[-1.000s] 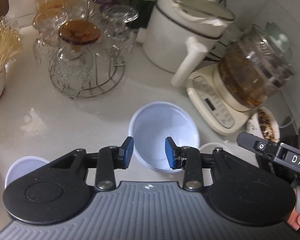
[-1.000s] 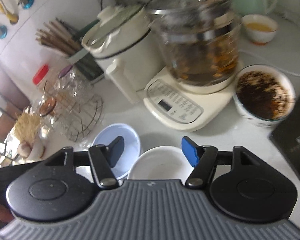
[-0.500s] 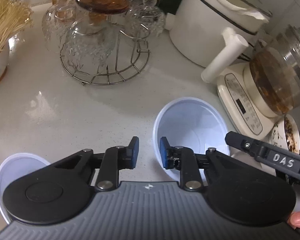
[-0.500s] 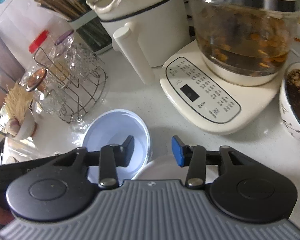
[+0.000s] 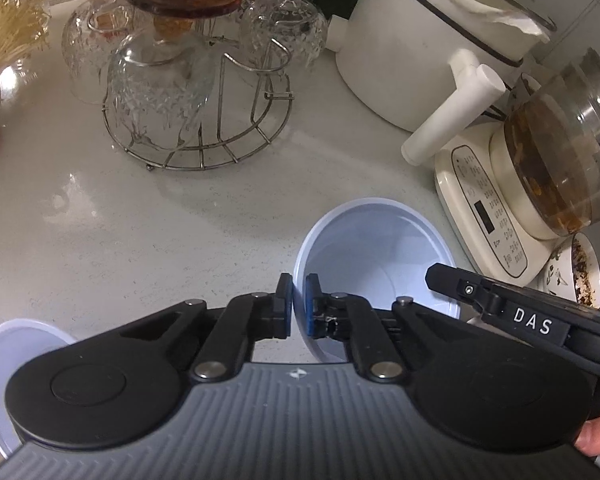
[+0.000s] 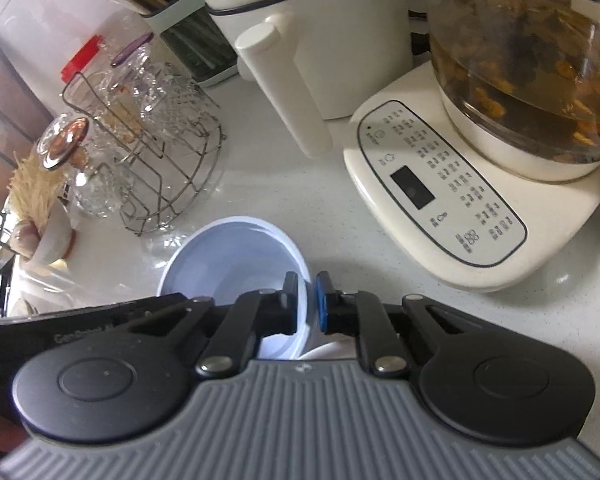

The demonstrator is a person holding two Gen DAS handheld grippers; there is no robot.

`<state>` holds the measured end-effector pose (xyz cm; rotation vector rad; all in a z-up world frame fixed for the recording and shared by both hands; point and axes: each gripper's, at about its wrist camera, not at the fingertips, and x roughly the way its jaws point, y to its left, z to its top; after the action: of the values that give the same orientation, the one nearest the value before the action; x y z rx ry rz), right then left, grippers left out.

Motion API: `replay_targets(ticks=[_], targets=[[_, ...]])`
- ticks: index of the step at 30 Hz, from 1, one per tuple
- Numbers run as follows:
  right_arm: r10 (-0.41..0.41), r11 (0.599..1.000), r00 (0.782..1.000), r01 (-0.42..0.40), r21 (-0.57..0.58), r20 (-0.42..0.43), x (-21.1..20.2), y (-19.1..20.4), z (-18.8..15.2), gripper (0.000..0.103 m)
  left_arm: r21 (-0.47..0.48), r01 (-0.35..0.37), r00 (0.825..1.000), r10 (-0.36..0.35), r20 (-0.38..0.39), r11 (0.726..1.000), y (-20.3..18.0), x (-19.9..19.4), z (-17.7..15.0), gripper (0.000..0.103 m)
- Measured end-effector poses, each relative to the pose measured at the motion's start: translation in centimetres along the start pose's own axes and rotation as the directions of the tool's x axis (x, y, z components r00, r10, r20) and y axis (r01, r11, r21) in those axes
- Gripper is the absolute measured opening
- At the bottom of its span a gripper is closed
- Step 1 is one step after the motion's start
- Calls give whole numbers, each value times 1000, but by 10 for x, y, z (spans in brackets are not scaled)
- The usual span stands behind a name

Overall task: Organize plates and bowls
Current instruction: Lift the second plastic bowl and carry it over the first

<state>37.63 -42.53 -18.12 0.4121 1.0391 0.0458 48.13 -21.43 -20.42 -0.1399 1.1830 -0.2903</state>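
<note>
**Both grippers clamped on the pale blue bowl**

While I look down the left gripper (image 5: 298, 304), its pads pinch the near-left rim of the pale blue bowl (image 5: 380, 248), which sits empty on the bench (image 5: 140, 224). My right gripper (image 6: 308, 304) nips the same bowl's (image 6: 236, 256) opposite rim. Behind the bowl, a glass kettle (image 6: 532, 64) holds brown liquid with orange pieces. A wire rack (image 5: 204, 120) carries upturned glasses.

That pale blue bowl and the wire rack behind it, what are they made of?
The pale blue bowl looks like thin moulded plastic or melamine: matte, uniform colour, a slim rim; glazed ceramic is not excluded. The round wire rack is bare metal, probably steel: thin silvery rods with bright glints.
</note>
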Motion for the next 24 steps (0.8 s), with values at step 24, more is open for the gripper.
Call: replay_targets(ticks=[24], targets=[[114, 992, 990, -109, -63, 87, -84, 74, 19, 12, -59, 61, 989, -53, 136, 996, 31, -129, 11, 8]])
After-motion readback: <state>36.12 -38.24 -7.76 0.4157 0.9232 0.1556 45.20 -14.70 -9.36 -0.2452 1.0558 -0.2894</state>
